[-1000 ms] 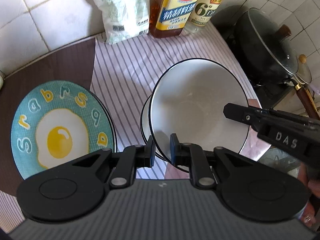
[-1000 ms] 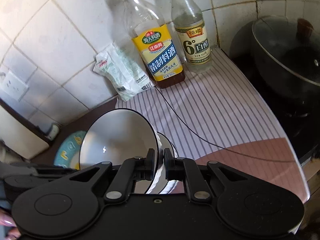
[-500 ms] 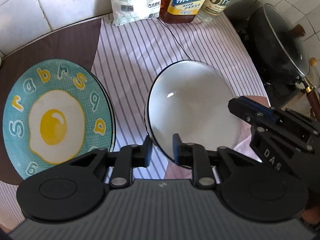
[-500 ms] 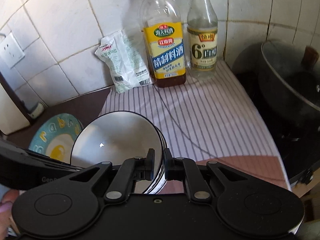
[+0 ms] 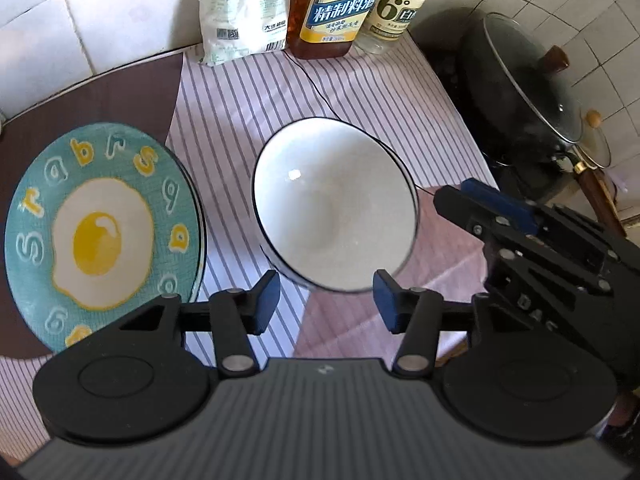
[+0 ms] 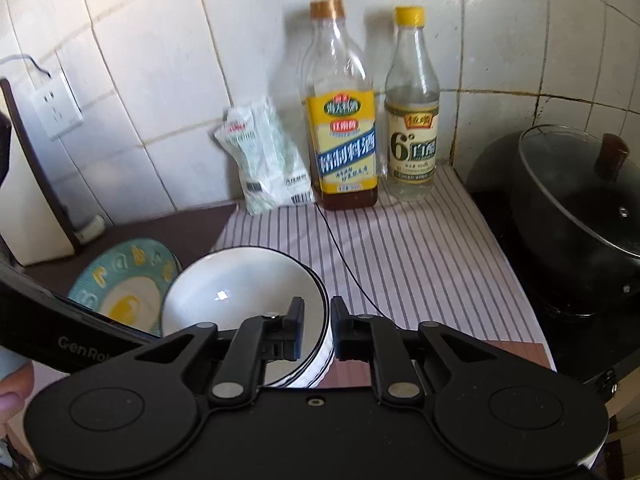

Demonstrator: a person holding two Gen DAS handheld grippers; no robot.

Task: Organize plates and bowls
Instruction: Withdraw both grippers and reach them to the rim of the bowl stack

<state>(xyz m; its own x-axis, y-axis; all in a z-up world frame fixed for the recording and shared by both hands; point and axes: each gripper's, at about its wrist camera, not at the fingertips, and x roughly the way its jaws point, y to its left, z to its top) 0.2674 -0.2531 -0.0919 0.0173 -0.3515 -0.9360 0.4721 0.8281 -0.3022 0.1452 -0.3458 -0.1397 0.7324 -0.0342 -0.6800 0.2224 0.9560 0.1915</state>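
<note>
At centre frame, the white black-rimmed ceramic bowl (image 5: 334, 210) sits nested on the striped cloth (image 5: 248, 100). Left gripper (image 5: 326, 300) is opening, clear of it; right gripper (image 6: 316, 330) is opening, the rim between unpressed pads. Release step; next, probably withdraw both.

Bright daylight, small glare spot inside the bowl (image 5: 295, 175), fisheye bending at edges, slight motion blur

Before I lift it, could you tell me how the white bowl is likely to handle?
The white bowl looks glazed and glossy, so probably slippery in the tongs. It seems ceramic, so likely stiff and chippable. It sits nested in another bowl, so the lower one may shift.
</note>
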